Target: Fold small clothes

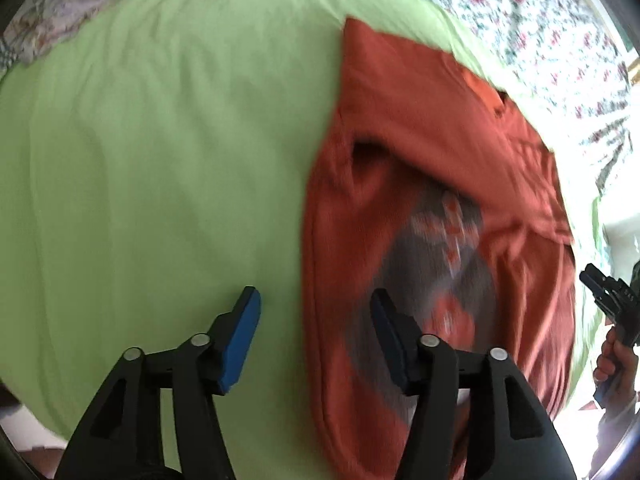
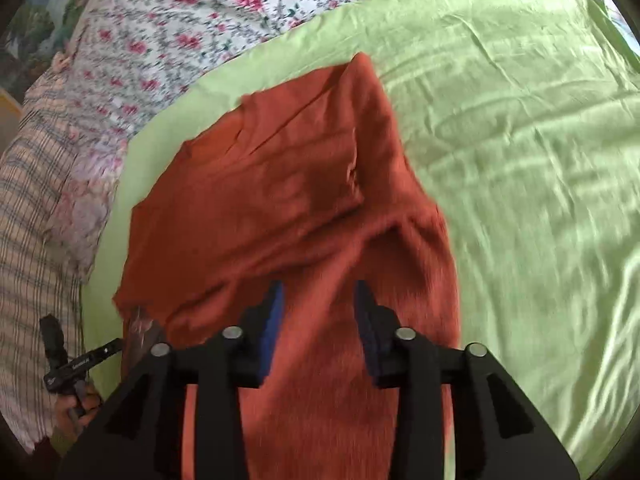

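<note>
Rust-orange shirt (image 2: 288, 200) lies lengthwise away from both parted tools.

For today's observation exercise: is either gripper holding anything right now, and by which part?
Nothing is held. The left gripper and right gripper are both open above the orange shirt, with no cloth between their fingers.

One rust-orange shirt (image 1: 420, 168) with a single grey print on it is lying on one light green sheet (image 1: 160, 160), which is covering one bed alongside one floral cover (image 2: 192, 28). One striped cloth (image 2: 32, 208) is showing at the left edge of the right wrist view. Two grippers are showing, a left gripper (image 1: 316, 316) and a right gripper (image 2: 318, 304), each carrying two blue-padded fingers.
</note>
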`<action>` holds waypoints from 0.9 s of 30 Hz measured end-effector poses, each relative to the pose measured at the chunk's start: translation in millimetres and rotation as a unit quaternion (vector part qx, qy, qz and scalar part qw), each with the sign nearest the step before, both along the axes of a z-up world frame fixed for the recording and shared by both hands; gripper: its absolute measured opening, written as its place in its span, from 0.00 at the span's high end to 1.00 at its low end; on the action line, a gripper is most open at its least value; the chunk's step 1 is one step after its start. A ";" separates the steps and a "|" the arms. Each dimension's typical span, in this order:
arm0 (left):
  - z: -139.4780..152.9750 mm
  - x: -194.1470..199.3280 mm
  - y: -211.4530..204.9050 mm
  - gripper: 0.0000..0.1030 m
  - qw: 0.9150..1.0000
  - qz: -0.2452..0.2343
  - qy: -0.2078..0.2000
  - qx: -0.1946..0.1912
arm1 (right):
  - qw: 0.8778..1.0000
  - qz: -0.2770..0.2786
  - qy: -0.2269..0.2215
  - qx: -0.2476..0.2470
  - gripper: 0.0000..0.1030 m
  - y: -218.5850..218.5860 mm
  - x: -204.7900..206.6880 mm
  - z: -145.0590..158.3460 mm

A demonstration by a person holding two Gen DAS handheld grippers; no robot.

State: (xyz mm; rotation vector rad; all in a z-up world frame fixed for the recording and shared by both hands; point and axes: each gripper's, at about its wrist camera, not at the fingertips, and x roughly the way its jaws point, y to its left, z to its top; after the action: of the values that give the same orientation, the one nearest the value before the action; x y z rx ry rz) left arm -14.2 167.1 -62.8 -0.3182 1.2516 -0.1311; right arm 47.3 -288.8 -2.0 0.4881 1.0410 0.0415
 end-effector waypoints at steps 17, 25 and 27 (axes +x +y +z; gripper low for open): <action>-20.1 -96.3 -35.9 0.40 0.993 -0.084 0.078 -0.031 | 0.994 0.030 0.107 0.019 0.62 -8.3 -165.9 -20.6; -17.8 -93.7 -55.9 0.92 0.986 -0.144 0.080 0.005 | 0.992 0.069 0.099 0.043 0.91 23.5 -158.0 -38.2; -11.3 -99.2 -51.2 0.95 0.986 -0.155 0.069 0.006 | 0.991 0.068 0.099 0.057 0.91 17.6 -161.2 -37.3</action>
State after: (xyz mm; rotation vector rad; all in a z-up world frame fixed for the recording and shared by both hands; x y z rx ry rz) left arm -113.4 116.0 -74.2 -0.1210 1.4335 -0.3723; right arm -114.0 -271.2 -39.3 0.5313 1.2705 0.1766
